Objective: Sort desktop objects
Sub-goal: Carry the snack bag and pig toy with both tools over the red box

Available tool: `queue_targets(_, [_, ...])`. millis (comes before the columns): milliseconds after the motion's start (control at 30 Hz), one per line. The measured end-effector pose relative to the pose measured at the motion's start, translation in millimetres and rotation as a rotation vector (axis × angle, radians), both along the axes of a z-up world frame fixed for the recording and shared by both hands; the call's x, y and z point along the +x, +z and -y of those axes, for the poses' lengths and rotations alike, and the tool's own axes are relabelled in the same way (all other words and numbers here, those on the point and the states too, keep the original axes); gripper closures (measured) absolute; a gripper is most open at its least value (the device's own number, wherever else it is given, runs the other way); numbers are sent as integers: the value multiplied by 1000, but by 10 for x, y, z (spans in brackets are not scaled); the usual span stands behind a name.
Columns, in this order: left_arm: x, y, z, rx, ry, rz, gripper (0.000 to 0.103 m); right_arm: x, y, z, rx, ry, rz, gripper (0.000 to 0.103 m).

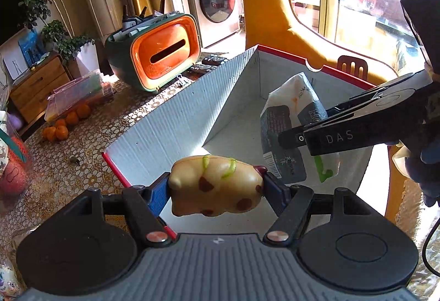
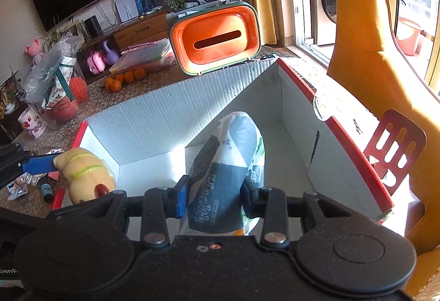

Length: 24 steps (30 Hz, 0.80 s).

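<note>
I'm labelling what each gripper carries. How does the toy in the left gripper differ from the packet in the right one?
The toy is rounded, glossy and cream with brown spots; the packet is flat, crinkly, white and grey with print. The toy lies crosswise between the left gripper pads; the packet stands lengthwise in the right gripper. The toy spreads its pads wider. Both are clamped above the white box.

patterned table point(image 1: 82, 177) w/ white box point(image 1: 176, 114), orange organizer point(image 1: 162, 53), oranges point(image 1: 66, 125)
</note>
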<state>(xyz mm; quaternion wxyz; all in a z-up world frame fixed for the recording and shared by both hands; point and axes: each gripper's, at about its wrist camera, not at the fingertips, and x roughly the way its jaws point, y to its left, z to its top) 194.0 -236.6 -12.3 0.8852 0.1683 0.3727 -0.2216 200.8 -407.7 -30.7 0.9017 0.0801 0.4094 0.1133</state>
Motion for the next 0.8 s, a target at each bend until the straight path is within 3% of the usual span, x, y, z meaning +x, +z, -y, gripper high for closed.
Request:
queue_targets(233, [277,-213,112,31,-20,-136,32,142,-103,8,-12,20,-53,69])
queue_targets(567, [314,-328,362,190,-89,-176,31,188,-140,34,2,28,-75,65])
queue_targets(633, [281,-339,419,227,-94,-153,31,181,-139,28,3,35,-78,64])
queue_targets(800, [353,-378,417,223,-82,-223,31,185,-140,17,-13,46,-82,64])
